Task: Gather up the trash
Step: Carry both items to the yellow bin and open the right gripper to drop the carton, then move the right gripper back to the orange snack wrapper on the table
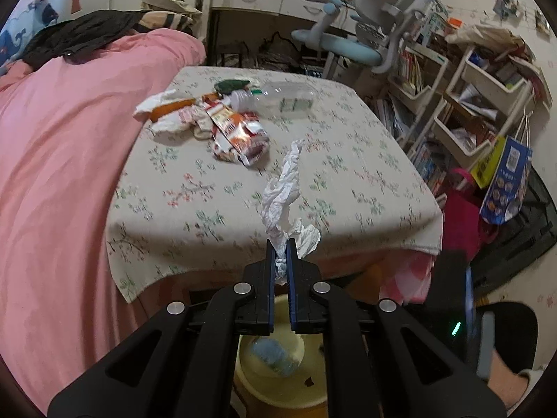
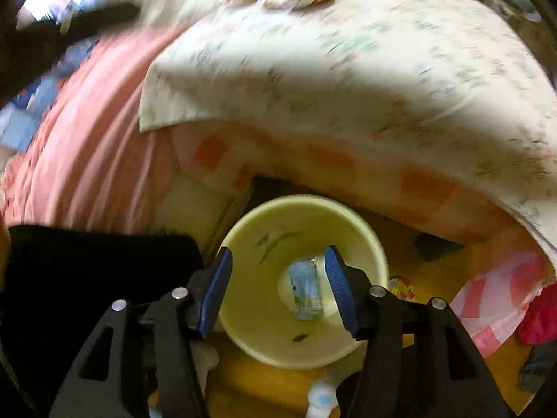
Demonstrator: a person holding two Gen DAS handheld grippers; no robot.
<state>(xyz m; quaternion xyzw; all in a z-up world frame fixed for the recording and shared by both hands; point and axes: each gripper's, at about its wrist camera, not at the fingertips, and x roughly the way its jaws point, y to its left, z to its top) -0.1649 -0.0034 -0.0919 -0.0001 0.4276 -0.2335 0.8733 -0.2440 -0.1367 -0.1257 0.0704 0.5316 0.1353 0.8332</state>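
Note:
My left gripper point(image 1: 281, 248) is shut on a crumpled white tissue point(image 1: 283, 195) that sticks up past the fingertips, held in front of the table's near edge. Below it stands a pale yellow bin point(image 1: 278, 379) with a blue-white wrapper point(image 1: 275, 357) inside. More trash lies on the table's far side: a clear plastic bottle point(image 1: 278, 99), a red-white wrapper point(image 1: 238, 134) and white tissues point(image 1: 156, 102). In the right wrist view my right gripper point(image 2: 276, 273) stands open over the yellow bin point(image 2: 250, 317), with nothing between the pads. A blue-white wrapper point(image 2: 306, 287) lies on the bin's bottom.
A floral tablecloth point(image 1: 226, 202) covers the table. A pink blanket point(image 1: 55, 174) lies along its left. A blue-grey chair point(image 1: 351, 38), white shelves point(image 1: 463, 104), a blue paper bag point(image 1: 504, 181) and a magenta bag point(image 1: 459, 216) crowd the right. The floor point(image 2: 407, 257) is yellow wood.

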